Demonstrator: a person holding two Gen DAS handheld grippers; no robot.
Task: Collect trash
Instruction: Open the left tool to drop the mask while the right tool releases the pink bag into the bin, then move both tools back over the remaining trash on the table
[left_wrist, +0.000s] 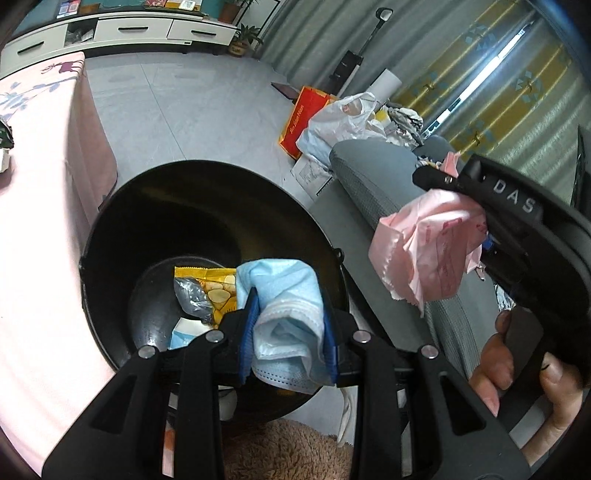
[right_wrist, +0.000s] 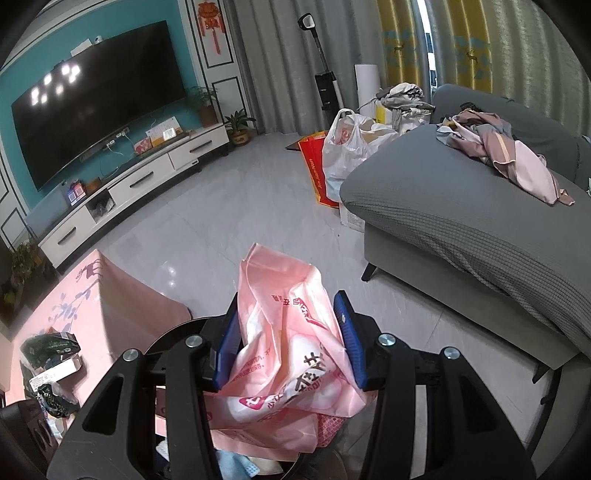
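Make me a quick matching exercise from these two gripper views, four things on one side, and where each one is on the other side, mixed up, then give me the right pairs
Things:
1. blue face mask
2. pink plastic wrapper
3. yellow snack packet
4. pile of clothes

Places:
A. lying on the grey sofa
B. between the left gripper's jaws
C. at the bottom of the black bin
D. between the right gripper's jaws

Pairs: 1-B, 2-D, 3-C, 4-A

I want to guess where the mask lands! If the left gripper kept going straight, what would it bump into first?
Probably the inside of the black bin, near the yellow wrapper at its bottom, though depth is hard to judge.
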